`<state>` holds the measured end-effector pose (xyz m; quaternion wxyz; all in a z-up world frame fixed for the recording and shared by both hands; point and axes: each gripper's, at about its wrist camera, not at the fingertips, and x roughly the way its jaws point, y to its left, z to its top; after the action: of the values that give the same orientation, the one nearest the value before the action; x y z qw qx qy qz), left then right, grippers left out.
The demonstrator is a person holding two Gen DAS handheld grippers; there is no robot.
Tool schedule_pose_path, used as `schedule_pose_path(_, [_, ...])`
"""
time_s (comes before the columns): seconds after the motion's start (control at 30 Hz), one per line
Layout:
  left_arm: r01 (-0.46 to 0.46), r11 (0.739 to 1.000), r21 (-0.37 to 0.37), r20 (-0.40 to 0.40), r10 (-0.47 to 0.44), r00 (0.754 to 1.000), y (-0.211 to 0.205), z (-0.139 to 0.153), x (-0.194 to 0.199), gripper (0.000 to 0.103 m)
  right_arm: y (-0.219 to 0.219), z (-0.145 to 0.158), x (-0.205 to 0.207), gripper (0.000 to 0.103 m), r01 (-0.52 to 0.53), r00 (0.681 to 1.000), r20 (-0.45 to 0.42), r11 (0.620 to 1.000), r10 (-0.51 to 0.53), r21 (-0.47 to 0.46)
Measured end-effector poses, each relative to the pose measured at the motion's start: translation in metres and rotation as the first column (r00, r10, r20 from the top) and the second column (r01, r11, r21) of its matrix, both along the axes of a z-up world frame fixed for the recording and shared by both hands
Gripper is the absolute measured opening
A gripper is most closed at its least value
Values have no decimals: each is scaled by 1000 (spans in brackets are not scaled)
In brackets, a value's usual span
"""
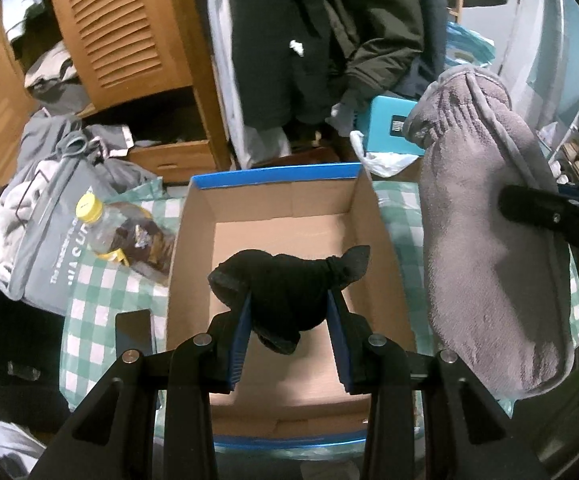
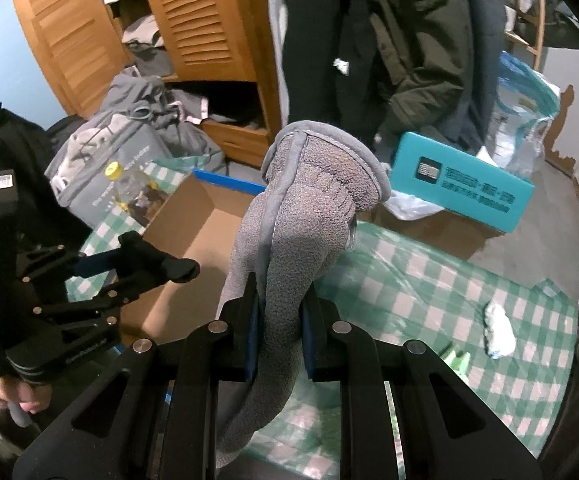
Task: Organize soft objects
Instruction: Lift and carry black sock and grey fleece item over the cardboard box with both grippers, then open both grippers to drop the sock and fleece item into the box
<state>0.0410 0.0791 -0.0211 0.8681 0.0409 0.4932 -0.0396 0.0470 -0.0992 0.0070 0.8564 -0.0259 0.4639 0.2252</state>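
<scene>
My left gripper [image 1: 289, 316] is pinching a black sock [image 1: 285, 288] between its blue pads. The sock hangs in the middle of the left view, right over the open box [image 1: 281, 236]. The box looks empty inside.

My right gripper [image 2: 279, 332] is squeezed tight on a gray glove [image 2: 301, 220]. The glove is in the middle of the right view. Its cuff sticks up and its other end droops down past my pads. Under it I see the checked cloth [image 2: 429, 292], not the box, which sits to the left.

Here is what could go wrong. If I let the glove go now, I think it would land on the cloth and miss the box. The glove is floppy and long, so its drooping end could catch on the box wall and hang out. My two grippers are near each other, so they could bump. The bottle [image 1: 105, 228] sits just beside the box at the left, and a wide swing could knock it.
</scene>
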Motion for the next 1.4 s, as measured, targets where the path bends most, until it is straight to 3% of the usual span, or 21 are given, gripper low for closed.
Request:
schedule_pose_path(0.73, [-83,996,34,-41,84,996,34,-20,4,39,73,-43,15,17,-102,991,-99,992,95,-72])
schedule_pose_path(0.93, [-108,993,39,-44,110,993,38,-21,5,60,75,-49,15,34,-101,990,-110,990,90,-96])
schedule_pose_path(1.13, [-101,994,41,-40,102,994,35,-20,5,65,72,-45,14,53,-90,993,-90,992,82,-89])
schedule_pose_path(1.4, [-94,995,36,-41,96,995,32,-20,5,65,65,-43,13,56,-78,994,-80,993,70,-93])
